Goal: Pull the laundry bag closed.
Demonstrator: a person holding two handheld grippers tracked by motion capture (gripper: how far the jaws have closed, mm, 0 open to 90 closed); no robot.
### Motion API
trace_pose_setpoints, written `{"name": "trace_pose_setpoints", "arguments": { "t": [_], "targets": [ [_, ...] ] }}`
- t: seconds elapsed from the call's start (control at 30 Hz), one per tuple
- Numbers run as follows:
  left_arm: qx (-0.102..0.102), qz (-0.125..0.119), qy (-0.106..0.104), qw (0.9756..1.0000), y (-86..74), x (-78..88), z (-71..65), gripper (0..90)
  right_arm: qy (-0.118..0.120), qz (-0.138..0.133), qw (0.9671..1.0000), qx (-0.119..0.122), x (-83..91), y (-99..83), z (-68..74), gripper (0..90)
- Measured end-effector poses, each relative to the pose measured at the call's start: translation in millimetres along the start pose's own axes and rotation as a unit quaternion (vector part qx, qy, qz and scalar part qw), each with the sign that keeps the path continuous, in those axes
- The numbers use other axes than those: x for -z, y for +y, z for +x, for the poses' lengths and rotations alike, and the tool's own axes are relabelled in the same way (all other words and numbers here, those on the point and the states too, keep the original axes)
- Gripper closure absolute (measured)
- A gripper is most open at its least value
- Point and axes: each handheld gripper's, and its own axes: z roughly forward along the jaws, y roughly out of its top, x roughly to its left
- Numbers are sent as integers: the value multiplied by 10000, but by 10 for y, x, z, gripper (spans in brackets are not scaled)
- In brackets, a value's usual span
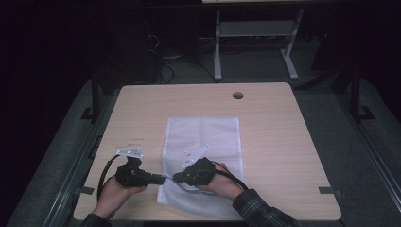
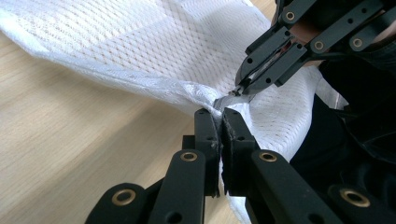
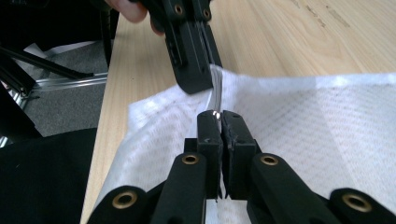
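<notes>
From high up, a white mesh bag (image 1: pixel 202 156) lies flat in the middle of the desk (image 1: pixel 274 142). The left gripper (image 1: pixel 161 179) and right gripper (image 1: pixel 176 177) meet at the bag's near left edge, tip to tip.

In the left gripper view, the left gripper (image 2: pixel 220 112) has its jaws shut tight on a pinch of the bag (image 2: pixel 140 51). The right gripper (image 2: pixel 239 89) bites the bag just beside it.

In the right gripper view, the right gripper (image 3: pixel 219 114) is clamped on the bag (image 3: pixel 317 121) too, maybe on a shiny strip. The left gripper (image 3: pixel 205 84) is just past it.
</notes>
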Motion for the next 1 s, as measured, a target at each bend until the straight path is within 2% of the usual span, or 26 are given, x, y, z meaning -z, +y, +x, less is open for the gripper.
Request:
{"name": "trace_pose_setpoints", "arguments": {
  "t": [0.27,0.57,1.0],
  "targets": [
    [-92,57,-12,9999,-7,-20,-17,861,6,55,10000,31,17,-25,12,868],
    [-85,95,-2,9999,-14,-42,-16,861,-17,89,10000,-37,76,-121,-23,868],
    [-84,137,-14,9999,-17,-46,-8,861,-48,54,10000,8,104,-130,-21,868]
  ]
}}
